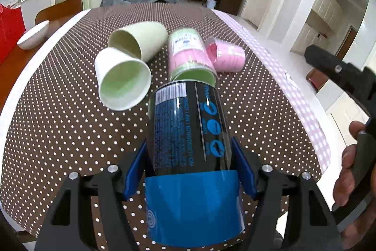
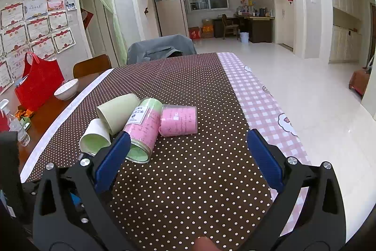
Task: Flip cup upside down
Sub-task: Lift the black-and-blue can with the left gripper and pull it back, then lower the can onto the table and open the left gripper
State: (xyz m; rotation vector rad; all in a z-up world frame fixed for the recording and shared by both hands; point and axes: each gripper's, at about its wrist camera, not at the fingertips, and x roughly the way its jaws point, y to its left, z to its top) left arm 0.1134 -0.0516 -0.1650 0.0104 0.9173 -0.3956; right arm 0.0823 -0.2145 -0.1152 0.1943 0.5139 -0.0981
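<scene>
Clearly the left gripper [image 1: 189,171] has its blue fingers [image 1: 134,171] clamped on the black and blue cup [image 1: 188,133], which lies tilted between them, its far end pointing out past the fingertips toward the clutter. That is where I see trouble: just beyond that far end lies a clear tube with pink and green inside [image 1: 191,55], and to the left of the fingertips a white paper cup [image 1: 122,81] lies on its side, touching a pale green cup [image 1: 138,40]. If the turn sweeps the cup's end forward or low, I think it knocks these rolling. The grip sits near one end of the cup, so the smooth wall might slip as it rotates. The right gripper [image 2: 188,157] hangs with fingers spread wide and nothing between them. Ahead of them is bare dotted tablecloth [image 2: 188,192], the best open room. To the right of its fingers the table edge is near, under the pink checked cloth [image 2: 263,105].
</scene>
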